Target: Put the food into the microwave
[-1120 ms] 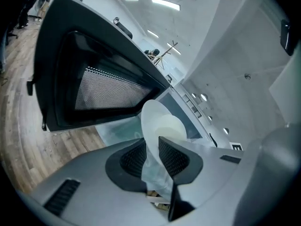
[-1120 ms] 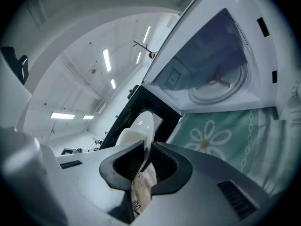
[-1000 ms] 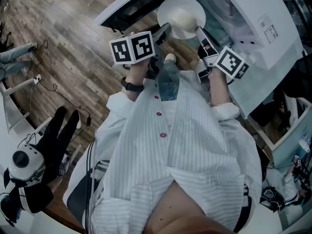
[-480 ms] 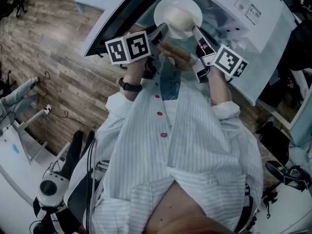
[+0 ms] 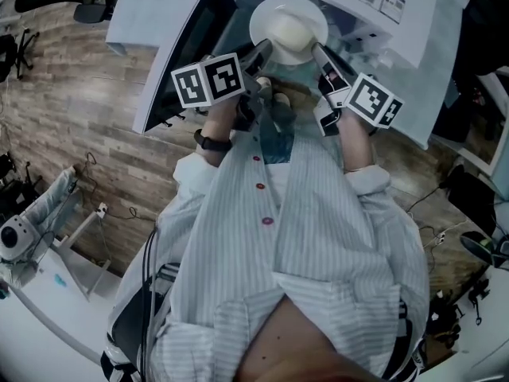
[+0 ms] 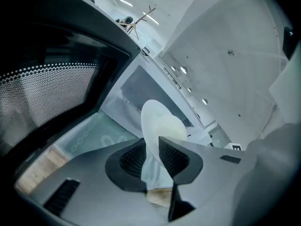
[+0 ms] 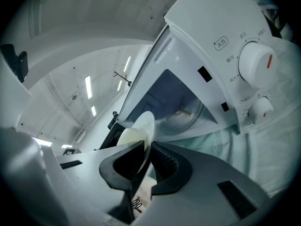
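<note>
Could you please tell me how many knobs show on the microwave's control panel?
2: a large knob with an orange mark high on the control panel, a smaller knob below it; others may be hidden.

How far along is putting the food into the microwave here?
Done: microwave door open. In hand: left claw and right claw each clamp the plate rim, food on it, at the opening. Left: set it inside, release, close door.

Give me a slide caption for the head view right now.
The left gripper and right gripper clamp opposite rims of a white plate of food at the open microwave.
</note>
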Motion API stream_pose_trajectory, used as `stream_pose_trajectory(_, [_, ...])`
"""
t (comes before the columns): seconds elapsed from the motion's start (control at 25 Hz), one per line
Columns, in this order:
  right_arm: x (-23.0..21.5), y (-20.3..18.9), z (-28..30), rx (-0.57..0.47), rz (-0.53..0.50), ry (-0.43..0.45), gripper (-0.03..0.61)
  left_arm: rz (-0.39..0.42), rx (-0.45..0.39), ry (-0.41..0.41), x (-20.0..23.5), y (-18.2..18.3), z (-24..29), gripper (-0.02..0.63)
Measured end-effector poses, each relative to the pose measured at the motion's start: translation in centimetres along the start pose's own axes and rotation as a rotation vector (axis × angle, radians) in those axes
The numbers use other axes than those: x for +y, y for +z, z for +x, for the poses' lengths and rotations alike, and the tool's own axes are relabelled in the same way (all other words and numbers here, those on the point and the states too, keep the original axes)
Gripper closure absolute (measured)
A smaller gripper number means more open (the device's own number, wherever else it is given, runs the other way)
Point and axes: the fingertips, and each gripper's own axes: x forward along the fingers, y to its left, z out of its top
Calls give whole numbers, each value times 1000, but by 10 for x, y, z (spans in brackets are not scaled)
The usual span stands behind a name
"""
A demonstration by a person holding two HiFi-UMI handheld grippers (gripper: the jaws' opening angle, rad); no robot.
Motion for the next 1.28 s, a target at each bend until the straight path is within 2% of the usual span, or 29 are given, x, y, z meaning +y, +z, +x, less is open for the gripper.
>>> stream_pose_trajectory(0.64, [-19,-3,4,-43,36,-86,515,31,87,-29,10,-3,21,532])
stream_pose_trajectory(1.28, [-58,-2,22,-107,45,-209,515,113,162,-24,34,-4,66,522])
